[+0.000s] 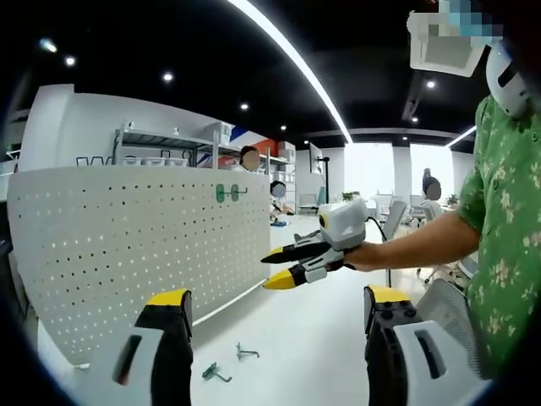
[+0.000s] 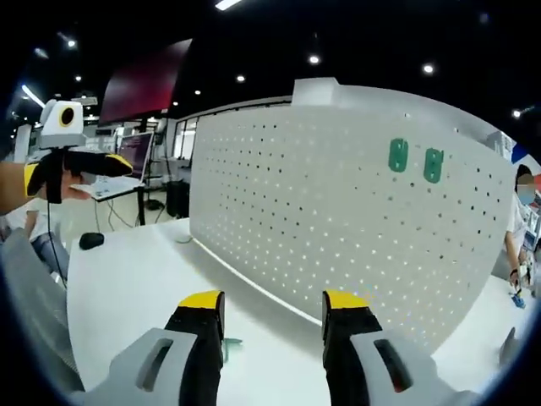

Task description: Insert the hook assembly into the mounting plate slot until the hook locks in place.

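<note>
White table [image 1: 321, 338], hooks [image 1: 226, 364] perhaps partly hidden

My white table [image 1: 313, 338] carries a white pegboard panel [image 1: 127, 245] standing upright along its far side; in my right gripper view the same table [image 2: 127, 279] and panel [image 2: 338, 237] show. Two small metal hooks lie loose on the tabletop near the panel's base: a green-tinted hook [image 1: 215, 371] and a grey hook [image 1: 245, 351] just beside it, apart. A dark mouse-like object [image 2: 90, 240] sits at the table's far edge.
</note>
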A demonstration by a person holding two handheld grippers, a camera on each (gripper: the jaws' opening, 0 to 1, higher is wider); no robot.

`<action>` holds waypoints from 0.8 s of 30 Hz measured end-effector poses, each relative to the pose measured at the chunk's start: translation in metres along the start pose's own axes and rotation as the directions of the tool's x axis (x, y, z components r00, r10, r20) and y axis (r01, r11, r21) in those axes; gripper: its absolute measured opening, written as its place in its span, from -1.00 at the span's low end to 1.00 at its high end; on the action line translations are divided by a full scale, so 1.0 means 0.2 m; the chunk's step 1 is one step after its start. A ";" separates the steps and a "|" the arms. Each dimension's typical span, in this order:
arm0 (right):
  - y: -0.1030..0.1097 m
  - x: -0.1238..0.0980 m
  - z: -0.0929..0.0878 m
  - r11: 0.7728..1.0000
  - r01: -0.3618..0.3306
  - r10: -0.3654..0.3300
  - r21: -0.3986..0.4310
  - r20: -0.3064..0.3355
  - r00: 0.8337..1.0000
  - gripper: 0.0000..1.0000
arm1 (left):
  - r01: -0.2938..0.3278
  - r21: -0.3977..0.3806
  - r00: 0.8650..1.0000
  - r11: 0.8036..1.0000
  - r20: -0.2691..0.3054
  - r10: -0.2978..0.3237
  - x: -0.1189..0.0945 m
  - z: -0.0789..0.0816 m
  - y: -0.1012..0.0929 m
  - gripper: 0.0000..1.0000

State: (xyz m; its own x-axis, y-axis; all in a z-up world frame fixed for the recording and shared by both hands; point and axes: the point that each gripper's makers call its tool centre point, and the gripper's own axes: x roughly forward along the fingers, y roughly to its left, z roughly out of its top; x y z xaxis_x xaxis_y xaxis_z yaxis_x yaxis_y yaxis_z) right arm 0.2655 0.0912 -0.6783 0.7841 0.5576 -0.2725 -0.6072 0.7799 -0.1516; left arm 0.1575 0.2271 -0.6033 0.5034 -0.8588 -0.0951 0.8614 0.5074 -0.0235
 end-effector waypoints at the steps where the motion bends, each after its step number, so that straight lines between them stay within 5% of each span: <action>1: 0.00 0.01 0.00 1.000 -0.008 0.008 -0.007 -0.003 1.000 -0.10 | 0.000 -0.001 1.000 1.000 0.000 0.000 0.00 0.00 0.00 0.71; 8: 0.05 0.05 -0.05 0.990 -0.136 0.133 -0.036 -0.058 0.989 -0.20 | -0.010 -0.004 1.000 1.000 -0.006 0.010 -0.01 -0.01 0.01 0.71; 14: 0.18 0.10 -0.13 0.946 -0.308 0.296 -0.099 -0.125 0.947 -0.25 | -0.014 -0.004 1.000 1.000 -0.012 0.014 -0.01 -0.02 0.01 0.71; 24: 0.23 0.19 -0.30 0.901 -0.414 0.383 -0.130 -0.212 0.899 -0.41 | -0.036 -0.008 0.999 0.999 -0.022 0.036 -0.01 -0.02 0.01 0.71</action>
State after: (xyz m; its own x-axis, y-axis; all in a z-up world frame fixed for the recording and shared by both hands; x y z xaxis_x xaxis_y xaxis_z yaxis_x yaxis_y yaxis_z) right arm 0.2601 0.1305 -0.7520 0.4455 0.7399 -0.5040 -0.8884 0.4349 -0.1469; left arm 0.1591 0.2297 -0.6082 0.5324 -0.8382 -0.1181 0.8421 0.5387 -0.0277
